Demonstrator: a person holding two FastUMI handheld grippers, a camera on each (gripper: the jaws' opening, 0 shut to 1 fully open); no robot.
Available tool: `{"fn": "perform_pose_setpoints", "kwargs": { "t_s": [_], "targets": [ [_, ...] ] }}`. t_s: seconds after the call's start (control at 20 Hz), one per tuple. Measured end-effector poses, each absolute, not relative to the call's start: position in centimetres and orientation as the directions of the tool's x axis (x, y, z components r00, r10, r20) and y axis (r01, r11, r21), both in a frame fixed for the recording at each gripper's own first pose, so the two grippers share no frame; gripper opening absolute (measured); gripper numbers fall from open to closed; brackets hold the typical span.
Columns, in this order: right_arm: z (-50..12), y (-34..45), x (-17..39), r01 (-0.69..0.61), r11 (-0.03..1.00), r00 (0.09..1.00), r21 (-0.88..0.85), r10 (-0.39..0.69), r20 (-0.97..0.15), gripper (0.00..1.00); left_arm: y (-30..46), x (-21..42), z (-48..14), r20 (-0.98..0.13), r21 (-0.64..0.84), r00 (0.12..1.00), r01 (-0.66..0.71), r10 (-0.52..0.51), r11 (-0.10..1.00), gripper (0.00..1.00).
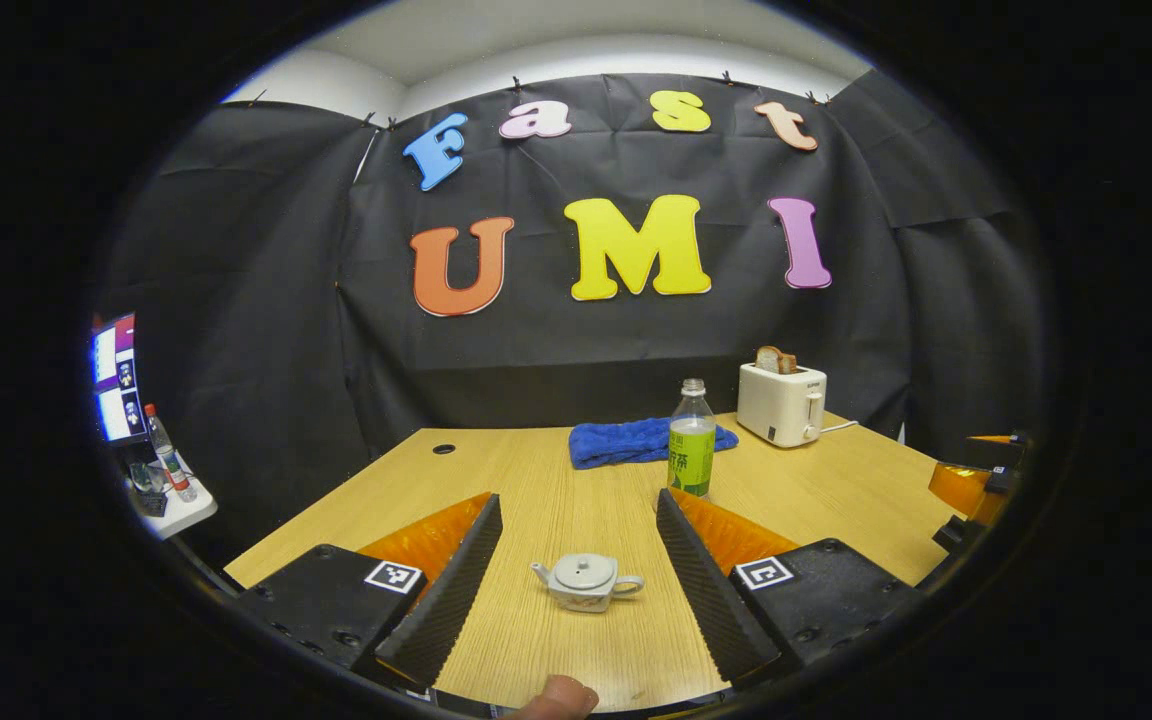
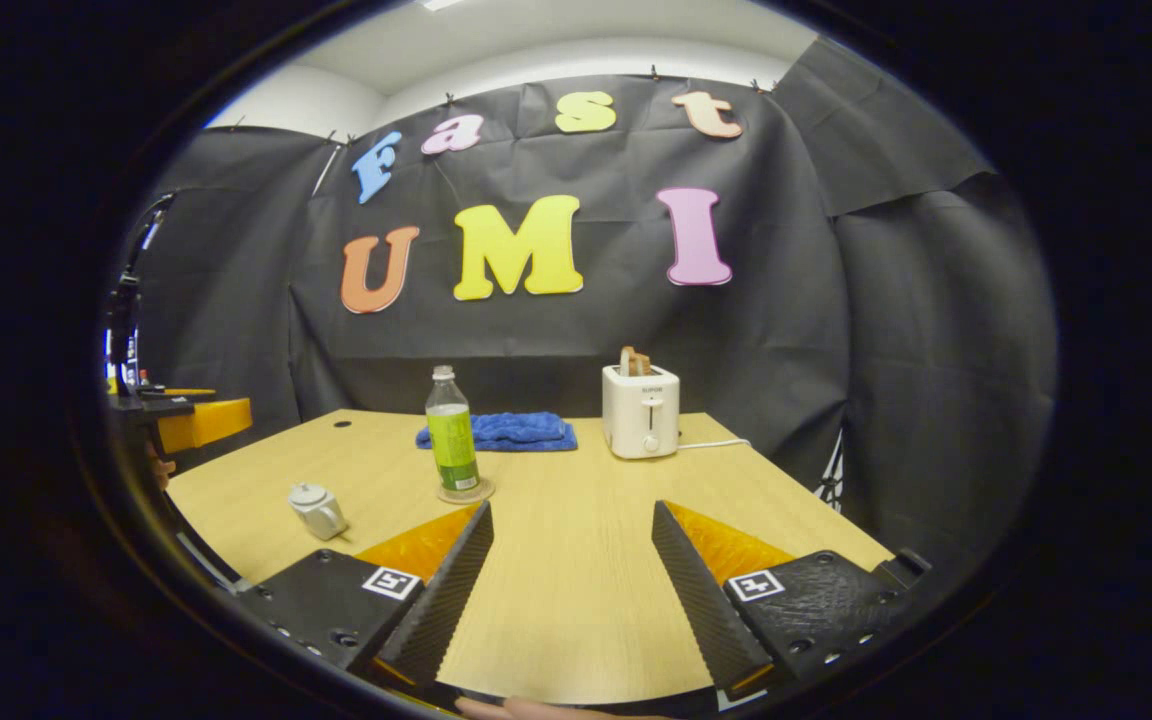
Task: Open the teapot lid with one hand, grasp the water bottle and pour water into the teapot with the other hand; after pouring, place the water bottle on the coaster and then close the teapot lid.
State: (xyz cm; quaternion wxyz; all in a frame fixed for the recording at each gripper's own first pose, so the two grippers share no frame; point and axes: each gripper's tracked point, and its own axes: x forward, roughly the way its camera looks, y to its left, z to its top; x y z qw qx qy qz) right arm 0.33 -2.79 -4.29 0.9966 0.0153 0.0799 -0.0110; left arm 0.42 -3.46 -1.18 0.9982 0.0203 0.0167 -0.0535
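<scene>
A small grey teapot (image 1: 586, 581) with its lid on sits on the wooden table (image 1: 556, 490), framed between the fingers of my left gripper (image 1: 576, 515), which is open and clear of it. Farther back stands a water bottle (image 1: 692, 440) with a green label. In the right gripper view the same bottle (image 2: 452, 435) stands upright on a round coaster (image 2: 466, 491), and the teapot (image 2: 317, 509) lies to the left. My right gripper (image 2: 571, 525) is open above bare table (image 2: 576, 590), holding nothing. The left gripper (image 2: 186, 418) shows at the far left edge.
A folded blue towel (image 1: 636, 441) lies at the back of the table, and a white toaster (image 1: 781, 402) with bread in it stands at the back right, its cord trailing right. A side shelf with a screen and a bottle (image 1: 168, 455) stands to the left.
</scene>
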Motion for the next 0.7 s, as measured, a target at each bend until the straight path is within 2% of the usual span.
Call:
{"fn": "perform_pose_setpoints", "kwargs": {
  "t_s": [0.3, 0.7],
  "targets": [
    [-4.2, -3.4, 0.6, 0.029, 0.999, 0.989, 0.02, -0.026, -0.143, 0.98, -3.5, 0.7, -1.6, -0.044, 0.067, 0.994, 0.098, -0.095, 0.993, 0.98],
    [-5.1, -3.6, 1.0, 0.033, 0.999, 0.986, 0.016, -0.03, -0.167, 0.95, -3.8, 0.8, -1.6, -0.033, 0.099, 0.995, 0.092, -0.09, 0.991, 0.98]
  ]
}}
